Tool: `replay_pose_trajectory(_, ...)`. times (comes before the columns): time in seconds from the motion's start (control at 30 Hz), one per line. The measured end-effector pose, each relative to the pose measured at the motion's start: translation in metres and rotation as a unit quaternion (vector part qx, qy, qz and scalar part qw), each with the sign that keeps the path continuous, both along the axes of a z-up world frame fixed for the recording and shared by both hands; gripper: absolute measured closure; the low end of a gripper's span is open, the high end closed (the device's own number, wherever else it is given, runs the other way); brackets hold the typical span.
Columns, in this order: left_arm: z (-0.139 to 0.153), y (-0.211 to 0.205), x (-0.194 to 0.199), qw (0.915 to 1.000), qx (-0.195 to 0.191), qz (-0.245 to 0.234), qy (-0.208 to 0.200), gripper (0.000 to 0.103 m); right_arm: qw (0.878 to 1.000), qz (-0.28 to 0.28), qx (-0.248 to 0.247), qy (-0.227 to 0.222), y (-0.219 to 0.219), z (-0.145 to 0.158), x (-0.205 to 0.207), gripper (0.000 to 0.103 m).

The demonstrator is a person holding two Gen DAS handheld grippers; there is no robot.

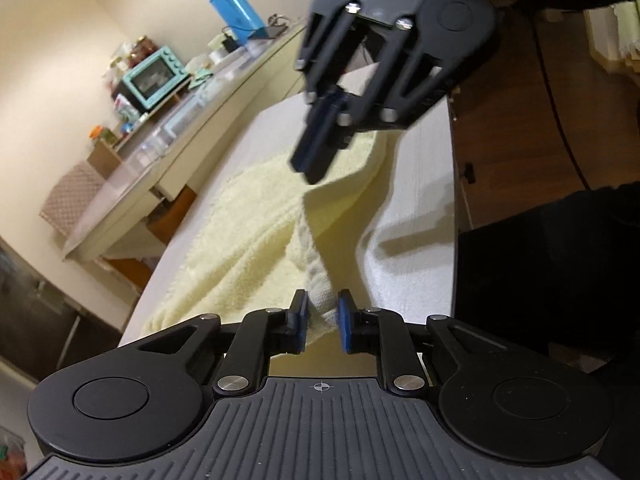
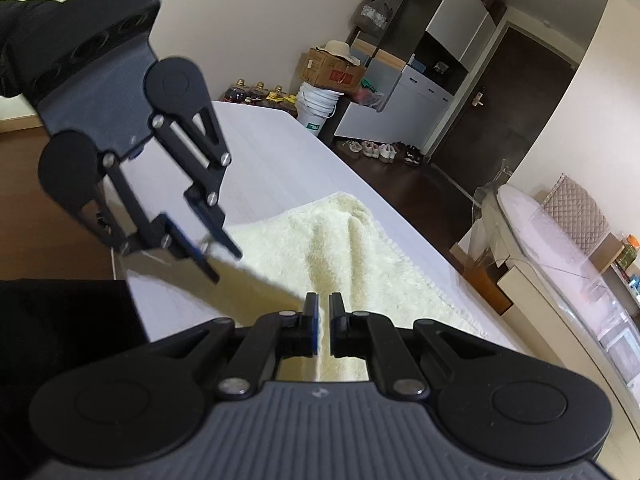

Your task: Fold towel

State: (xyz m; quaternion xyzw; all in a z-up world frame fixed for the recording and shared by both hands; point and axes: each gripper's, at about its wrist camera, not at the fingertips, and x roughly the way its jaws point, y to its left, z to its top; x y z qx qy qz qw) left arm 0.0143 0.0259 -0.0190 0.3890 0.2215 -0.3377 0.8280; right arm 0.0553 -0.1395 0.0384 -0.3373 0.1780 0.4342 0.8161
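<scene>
A pale yellow towel (image 1: 240, 240) lies on a white table (image 1: 420, 184), its near edge lifted and stretched between both grippers. My left gripper (image 1: 322, 320) is shut on a bunched corner of the towel between its blue pads. In the right wrist view the left gripper (image 2: 218, 258) hangs at the left, pinching the towel's edge above the table (image 2: 260, 152). My right gripper (image 2: 323, 320) is shut on the towel (image 2: 360, 240), with cloth running out from its narrow gap. From the left wrist view the right gripper (image 1: 314, 164) reaches down from the top onto the far corner.
A long counter on the left holds a teal mini oven (image 1: 156, 76) and a blue bottle (image 1: 234, 4). Dark wooden floor surrounds the table. A white bucket (image 2: 320, 106), a cardboard box and shoes (image 2: 380, 150) sit by the far wall. Dark clothing (image 2: 60, 320) is close on the left.
</scene>
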Motion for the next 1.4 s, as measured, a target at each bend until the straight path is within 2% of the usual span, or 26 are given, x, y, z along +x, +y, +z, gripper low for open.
replay_pose_trajectory(0.07, 0.004, 0.004, -0.003, 1.0, -0.005, 0.004, 0.002, 0.086, 1.0, -0.009, 0.006, 0.001, -0.014, 0.0, -0.008, 0.094)
replay_pose_trajectory(0.2, 0.013, 0.015, -0.003, 0.9992, -0.032, 0.019, 0.016, 0.086, 0.998, -0.051, -0.002, -0.028, -0.054, -0.004, -0.023, 0.075)
replay_pose_trajectory(0.4, 0.021, 0.022, 0.004, 0.9964, -0.069, 0.039, 0.03, 0.086, 0.988, -0.101, -0.092, -0.073, -0.089, -0.021, -0.015, 0.075)
replay_pose_trajectory(0.53, 0.025, 0.024, 0.009, 0.9942, -0.086, 0.054, 0.038, 0.086, 0.978, -0.077, -0.152, -0.119, -0.089, -0.032, -0.006, 0.076)
replay_pose_trajectory(0.77, 0.029, 0.027, 0.011, 0.9911, -0.1, 0.075, 0.047, 0.086, 0.96, 0.017, -0.219, -0.173, -0.081, -0.051, -0.006, 0.08)
replay_pose_trajectory(0.83, 0.03, 0.028, 0.012, 0.99, -0.104, 0.081, 0.05, 0.086, 0.955, 0.034, -0.233, -0.179, -0.079, -0.057, -0.009, 0.085)
replay_pose_trajectory(0.87, 0.031, 0.028, 0.011, 0.9896, -0.105, 0.084, 0.053, 0.086, 0.953, 0.04, -0.24, -0.179, -0.078, -0.06, -0.012, 0.093)
replay_pose_trajectory(1.0, 0.028, 0.026, 0.001, 0.9877, -0.107, 0.084, 0.076, 0.087, 0.959, 0.037, -0.23, -0.161, -0.081, -0.057, -0.011, 0.096)
replay_pose_trajectory(1.17, 0.026, 0.021, -0.032, 0.9858, -0.111, 0.076, 0.1, 0.087, 0.961, 0.024, -0.218, -0.17, -0.093, -0.037, -0.032, 0.096)
replay_pose_trajectory(1.33, 0.025, 0.028, -0.049, 0.9821, -0.126, 0.101, 0.097, 0.087, 0.951, 0.058, -0.24, -0.187, -0.093, -0.023, -0.046, 0.096)
replay_pose_trajectory(1.4, 0.024, 0.035, -0.049, 0.9773, -0.145, 0.121, 0.095, 0.087, 0.945, 0.075, -0.25, -0.198, -0.087, -0.019, -0.045, 0.096)
